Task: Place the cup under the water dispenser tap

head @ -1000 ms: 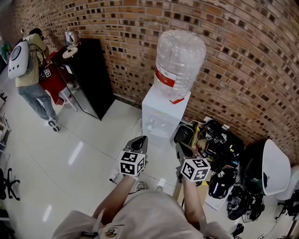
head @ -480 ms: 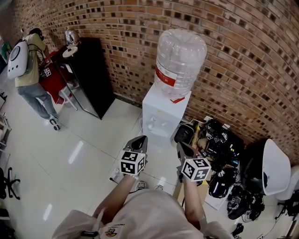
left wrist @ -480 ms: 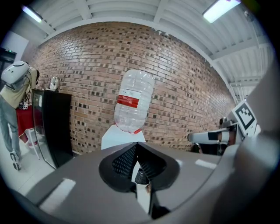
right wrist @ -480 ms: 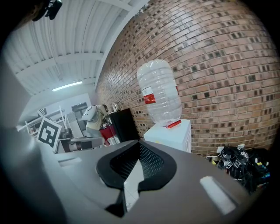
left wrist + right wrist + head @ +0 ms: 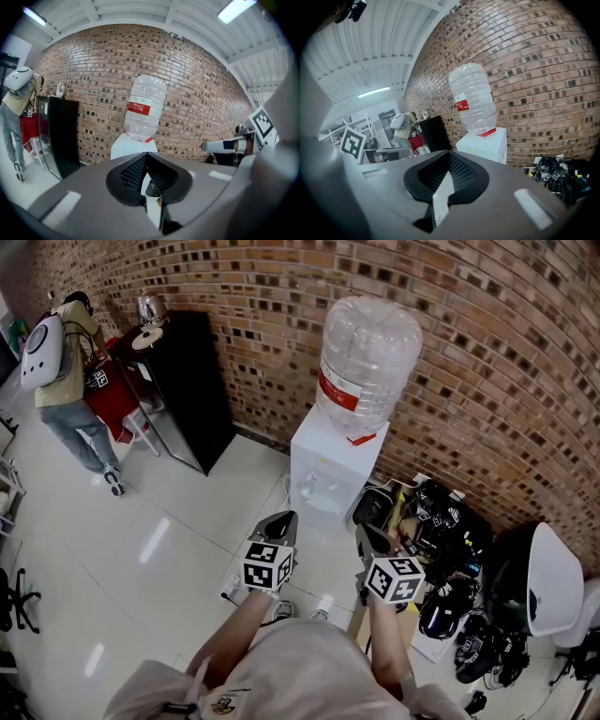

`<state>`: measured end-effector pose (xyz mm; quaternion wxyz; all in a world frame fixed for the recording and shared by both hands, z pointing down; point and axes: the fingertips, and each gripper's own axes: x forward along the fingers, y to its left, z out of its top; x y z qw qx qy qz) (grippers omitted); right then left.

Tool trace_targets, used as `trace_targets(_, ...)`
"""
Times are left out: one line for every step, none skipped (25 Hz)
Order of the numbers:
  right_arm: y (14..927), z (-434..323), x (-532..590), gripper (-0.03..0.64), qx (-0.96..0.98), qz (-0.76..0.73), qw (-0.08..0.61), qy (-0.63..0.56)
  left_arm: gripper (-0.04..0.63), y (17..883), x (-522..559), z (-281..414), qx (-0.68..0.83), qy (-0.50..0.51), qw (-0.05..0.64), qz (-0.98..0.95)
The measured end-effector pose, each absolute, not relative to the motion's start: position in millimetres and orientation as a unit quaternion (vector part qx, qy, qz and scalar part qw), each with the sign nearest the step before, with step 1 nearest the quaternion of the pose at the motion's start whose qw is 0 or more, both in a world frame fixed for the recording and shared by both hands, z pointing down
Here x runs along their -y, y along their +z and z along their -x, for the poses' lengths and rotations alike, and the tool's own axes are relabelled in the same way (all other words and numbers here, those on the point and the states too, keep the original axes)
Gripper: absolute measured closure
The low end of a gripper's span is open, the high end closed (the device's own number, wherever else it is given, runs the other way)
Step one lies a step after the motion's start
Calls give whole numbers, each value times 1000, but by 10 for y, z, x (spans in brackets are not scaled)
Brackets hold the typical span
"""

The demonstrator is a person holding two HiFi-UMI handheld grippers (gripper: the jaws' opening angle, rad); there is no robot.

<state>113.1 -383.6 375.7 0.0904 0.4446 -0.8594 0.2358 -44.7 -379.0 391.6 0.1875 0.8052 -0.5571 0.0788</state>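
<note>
Cup: not made out in any view. Water dispenser [image 5: 323,460], white, stands at the brick wall [image 5: 487,352] beyond both grippers, with an inverted bottle [image 5: 367,362] on top. Its taps [image 5: 317,488] show only in the head view, small; in both gripper views the jaws cover the dispenser's front.

Left gripper [image 5: 279,521]: jaws together, nothing held. Small dark shape [image 5: 152,190] shows through the slit below the tips, unidentifiable.

Right gripper [image 5: 366,534]: jaws together, empty.

Far left: person [image 5: 64,362] by a black cabinet [image 5: 183,381]. Right: dark gear heap [image 5: 441,521].
</note>
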Motion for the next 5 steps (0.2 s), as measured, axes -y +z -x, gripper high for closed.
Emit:
trace_targets(3757, -1129, 3840, 617, 859, -445, 90, 236, 584, 3919, 3789, 442, 557, 79, 188, -805)
trace_targets(3756, -1127, 3843, 617, 859, -445, 90, 236, 584, 3921, 3789, 437, 557, 79, 188, -805)
trace_targets(3756, -1125, 3847, 617, 859, -445, 90, 236, 584, 3921, 3791, 434, 557, 80, 189, -805)
trace_targets(3756, -1123, 3851, 617, 859, -445, 90, 236, 584, 3921, 3792, 432, 557, 80, 189, -805)
trace_targets(3755, -1121, 3855, 617, 859, -445, 91, 236, 584, 3921, 3794, 429, 557, 80, 189, -805)
